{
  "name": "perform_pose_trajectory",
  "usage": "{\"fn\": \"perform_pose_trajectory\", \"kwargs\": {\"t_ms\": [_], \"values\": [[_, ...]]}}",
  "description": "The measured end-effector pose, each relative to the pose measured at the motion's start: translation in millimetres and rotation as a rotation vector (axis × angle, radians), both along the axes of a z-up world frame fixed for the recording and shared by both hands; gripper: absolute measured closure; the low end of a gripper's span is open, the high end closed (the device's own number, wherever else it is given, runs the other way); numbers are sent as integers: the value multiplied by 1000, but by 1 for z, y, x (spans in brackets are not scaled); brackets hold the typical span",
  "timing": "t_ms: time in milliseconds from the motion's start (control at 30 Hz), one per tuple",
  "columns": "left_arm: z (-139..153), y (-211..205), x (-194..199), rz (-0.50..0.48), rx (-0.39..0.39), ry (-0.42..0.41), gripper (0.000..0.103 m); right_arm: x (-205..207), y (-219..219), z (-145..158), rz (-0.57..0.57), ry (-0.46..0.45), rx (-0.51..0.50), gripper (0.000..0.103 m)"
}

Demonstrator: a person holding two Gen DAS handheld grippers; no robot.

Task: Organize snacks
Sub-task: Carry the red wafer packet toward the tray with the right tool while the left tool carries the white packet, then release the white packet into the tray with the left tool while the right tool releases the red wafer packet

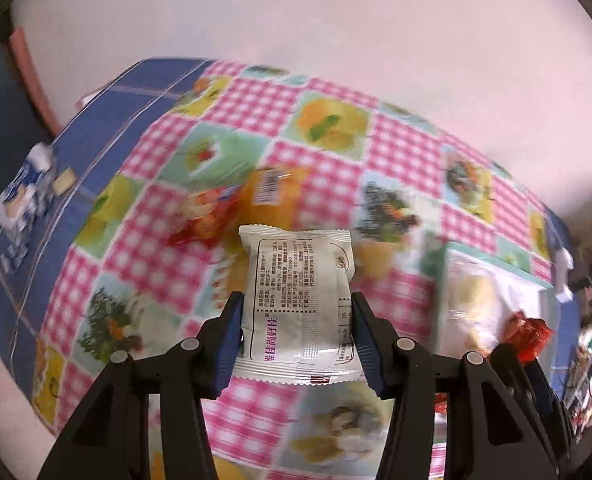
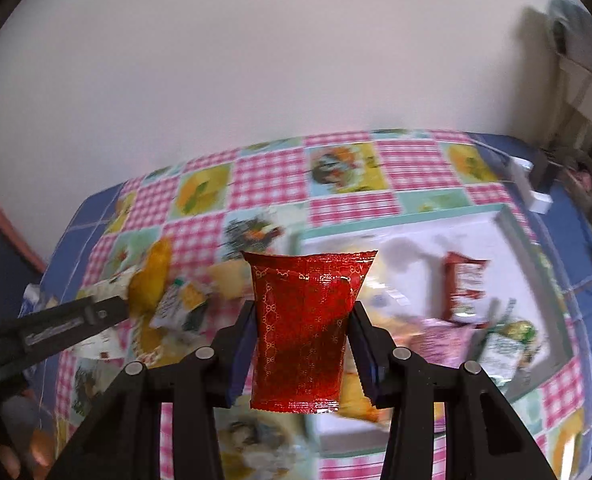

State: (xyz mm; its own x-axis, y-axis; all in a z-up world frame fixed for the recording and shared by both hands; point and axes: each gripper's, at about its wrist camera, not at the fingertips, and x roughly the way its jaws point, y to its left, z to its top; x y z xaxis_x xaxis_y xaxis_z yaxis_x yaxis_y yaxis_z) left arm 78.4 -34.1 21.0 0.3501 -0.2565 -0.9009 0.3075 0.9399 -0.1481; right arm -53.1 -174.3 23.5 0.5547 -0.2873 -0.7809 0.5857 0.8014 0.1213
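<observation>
In the left wrist view my left gripper (image 1: 296, 320) is shut on a white snack packet (image 1: 298, 280) with printed text, held above the checked tablecloth (image 1: 231, 128). My right gripper (image 2: 302, 328) is shut on a shiny red packet (image 2: 302, 320), lifted over the table. That red packet (image 1: 530, 334) and the right gripper's black frame also show at the right of the left wrist view. A white tray (image 2: 512, 232) with a green rim lies right of the red packet and holds several wrapped snacks. More loose snacks (image 2: 163, 292) lie on the cloth at the left.
An orange and red snack bag (image 1: 231, 208) lies on the cloth behind the white packet. A blue and white packet (image 1: 23, 192) sits on the blue cloth at the left edge. The left gripper's frame (image 2: 55, 328) reaches in from the left. A white wall stands behind the table.
</observation>
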Motion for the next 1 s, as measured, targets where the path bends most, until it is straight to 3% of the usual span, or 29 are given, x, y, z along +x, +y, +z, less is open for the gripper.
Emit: {"fn": "perform_pose_trajectory", "kwargs": {"t_ms": [200,500,1000], "values": [[10,-59,-29,-173,-80,-11,49,-37,-61,6,-172,-9,-7,56],[4,-140,-72,-376,-125,-19,49,-79,-134,7,-369,10,-36,56],[-27,-195,-76,-437,-90,11,49,-77,-172,-15,-399,45,-19,55]]}}
